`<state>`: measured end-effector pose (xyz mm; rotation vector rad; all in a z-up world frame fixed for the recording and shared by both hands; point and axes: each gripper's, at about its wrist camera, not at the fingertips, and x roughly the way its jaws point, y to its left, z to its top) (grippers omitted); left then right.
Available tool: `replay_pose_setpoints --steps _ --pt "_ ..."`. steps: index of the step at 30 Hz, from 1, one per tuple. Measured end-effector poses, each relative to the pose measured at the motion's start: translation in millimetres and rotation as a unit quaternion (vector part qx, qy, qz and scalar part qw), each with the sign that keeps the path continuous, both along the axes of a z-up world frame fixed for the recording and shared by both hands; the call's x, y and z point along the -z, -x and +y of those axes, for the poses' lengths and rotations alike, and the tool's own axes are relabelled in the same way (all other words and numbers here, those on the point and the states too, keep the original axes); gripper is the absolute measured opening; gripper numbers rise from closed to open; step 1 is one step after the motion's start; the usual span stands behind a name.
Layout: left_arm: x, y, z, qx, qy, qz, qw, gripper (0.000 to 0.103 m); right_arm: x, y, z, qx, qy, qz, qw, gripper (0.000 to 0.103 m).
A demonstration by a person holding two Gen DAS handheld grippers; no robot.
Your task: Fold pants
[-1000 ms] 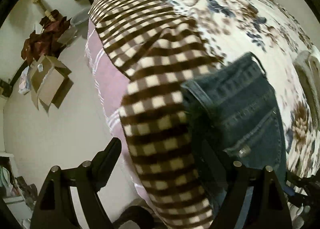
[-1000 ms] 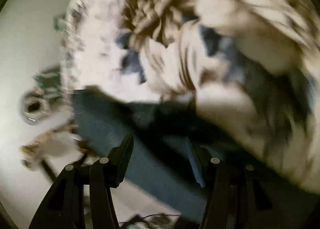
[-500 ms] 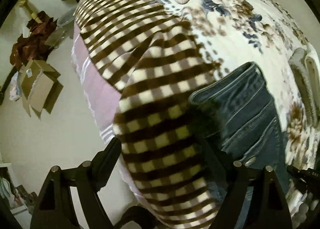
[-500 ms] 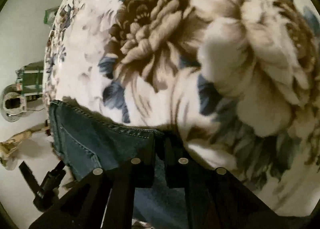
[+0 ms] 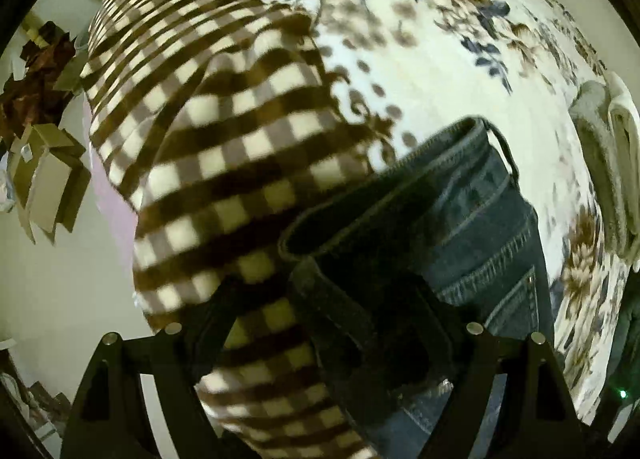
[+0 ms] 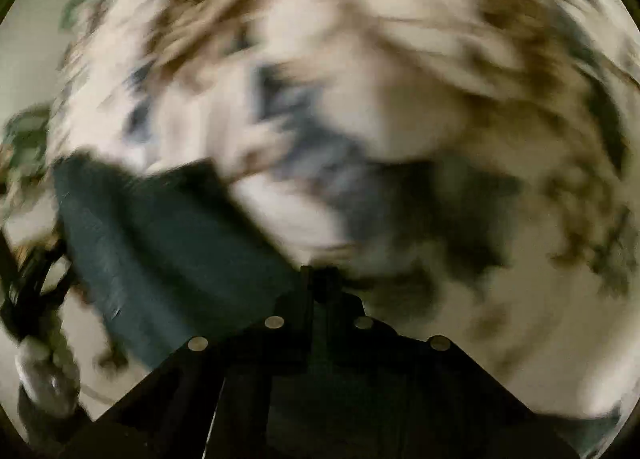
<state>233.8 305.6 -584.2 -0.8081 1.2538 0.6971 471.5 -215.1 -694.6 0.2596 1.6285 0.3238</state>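
Right gripper [image 6: 320,279] jaws have just been closed, pinched on jeans [image 6: 168,251] edge; left gripper [image 5: 320,323] is held open over the waistband; fold is likely starting.

Floral blanket [image 5: 440,71], cardboard boxes [image 5: 48,187]

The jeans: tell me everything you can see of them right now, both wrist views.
The jeans are dark blue denim with pale stitched seams, a rivet and a belt loop at the waistband. They lie on the floral blanket, one end reaching the checked blanket. A dark folded edge rises between the fingers of the open left gripper. In the blurred right view, the right gripper is shut at the denim's edge; whether it pinches cloth is unclear.
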Motion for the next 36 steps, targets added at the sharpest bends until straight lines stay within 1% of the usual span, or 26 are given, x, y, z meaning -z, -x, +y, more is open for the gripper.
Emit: replay_pose_setpoints --steps 1,2,3,4,5,6,7,8,9,10,11,12,14,15,18,19,21,22,25,26,29,31,32,33,34,36 --pt "-0.9 0.5 1.4 0.001 0.002 -0.002 1.0000 0.082 -5.5 5.6 -13.5 0.031 -0.013 0.006 0.999 0.008" --pt "-2.3 1.2 1.8 0.004 0.002 -0.005 1.0000 0.082 -11.8 12.1 -22.1 0.043 -0.024 0.010 0.999 0.011" --pt "-4.9 2.3 0.5 0.011 0.002 -0.009 0.9999 0.082 -20.3 22.1 -30.2 0.058 -0.038 0.008 0.998 0.021" --pt "-6.2 3.1 -0.5 0.016 0.001 -0.009 0.9998 0.082 -30.8 37.1 -40.5 0.074 -0.047 0.003 0.996 0.038" --pt "-5.7 2.8 -2.9 0.022 0.000 -0.007 0.9997 0.082 -36.7 50.5 -45.5 0.094 -0.053 0.002 0.994 0.045" --pt "-4.1 3.1 -5.4 0.027 0.005 -0.010 0.9996 0.082 -40.7 68.6 -50.3 0.119 -0.059 0.010 0.991 0.047" --pt "-3.2 4.3 -5.6 0.029 0.006 -0.012 0.9995 0.082 -38.7 94.0 -60.2 0.151 -0.060 0.037 0.986 0.047" --pt "-1.8 5.2 -7.4 0.028 0.005 -0.018 0.9994 0.077 -35.0 110.1 -52.7 0.169 -0.064 0.055 0.982 0.047" --pt "0.1 5.8 -12.4 0.027 0.010 -0.029 0.9992 0.058 -27.3 130.5 -56.0 0.192 -0.071 0.081 0.976 0.047" --pt "1.7 5.9 -14.0 0.026 0.017 -0.040 0.9987 0.048 -15.4 152.4 -59.2 0.225 -0.081 0.108 0.965 0.047" --pt "1.0 5.5 -16.0 0.025 0.010 -0.039 0.9989 0.043 -3.8 168.8 -60.2 0.249 -0.095 0.127 0.955 0.047" --pt "-1.6 5.0 -18.6 0.027 0.003 -0.045 0.9986 0.032 9.5 184.2 -62.5 0.281 -0.104 0.144 0.943 0.047" --pt "-6.4 4.7 -22.3 0.031 -0.008 -0.048 0.9983 0.027 32.7 206.9 -69.8 0.339 -0.113 0.172 0.918 0.047" --pt "-9.9 4.9 -24.5 0.034 -0.013 -0.049 0.9981 0.025 44.1 217.5 -76.7 0.370 -0.128 0.184 0.901 0.047" --pt "-17.8 6.3 -20.1 0.037 -0.016 -0.053 0.9978 0.024 59.1 227.8 -75.0 0.390 -0.124 0.189 0.893 0.046" --pt "-19.8 9.3 -17.2 0.041 -0.014 -0.055 0.9976 0.024 59.7 228.8 -76.8 0.395 -0.125 0.185 0.891 0.033" --pt "-18.5 14.2 -11.3 0.048 -0.011 -0.054 0.9973 0.024 58.6 226.6 -71.5 0.384 -0.110 0.179 0.899 0.008" --pt "-15.6 17.1 -9.3 0.049 -0.009 -0.052 0.9974 0.024 55.2 228.9 -74.6 0.380 -0.106 0.173 0.903 0.004" --pt "-2.4 19.8 -1.6 0.049 0.001 -0.046 0.9978 0.025 55.0 235.1 -72.9 0.339 -0.073 0.175 0.921 0.001" --pt "-0.6 19.2 -1.1 0.045 0.008 -0.045 0.9979 0.027 57.6 235.1 -70.3 0.328 -0.057 0.186 0.924 0.000" --pt "-13.8 16.4 -1.3 0.040 0.016 -0.030 0.9986 0.031 53.2 229.6 -67.1 0.270 -0.051 0.208 0.939 0.001" --pt "-29.8 18.7 -6.6 0.048 0.005 -0.022 0.9986 0.031 17.1 214.3 -66.8 0.220 -0.061 0.173 0.958 0.006" --pt "-37.5 19.6 -9.8 0.057 -0.002 -0.022 0.9981 0.031 3.9 207.0 -62.1 0.175 -0.038 0.177 0.968 0.016" --pt "-48.0 21.5 -15.6 0.070 -0.020 -0.021 0.9971 0.031 -14.4 197.1 -68.0 0.119 -0.021 0.186 0.975 0.036" --pt "-58.0 22.3 -25.2 0.086 -0.053 -0.005 0.9948 0.034 -30.3 182.5 -58.9 0.118 -0.038 0.167 0.978 0.046" --pt "-68.5 19.9 -41.4 0.114 -0.105 0.025 0.9876 0.052 -43.1 155.0 -38.7 0.113 -0.071 0.141 0.981 0.046"
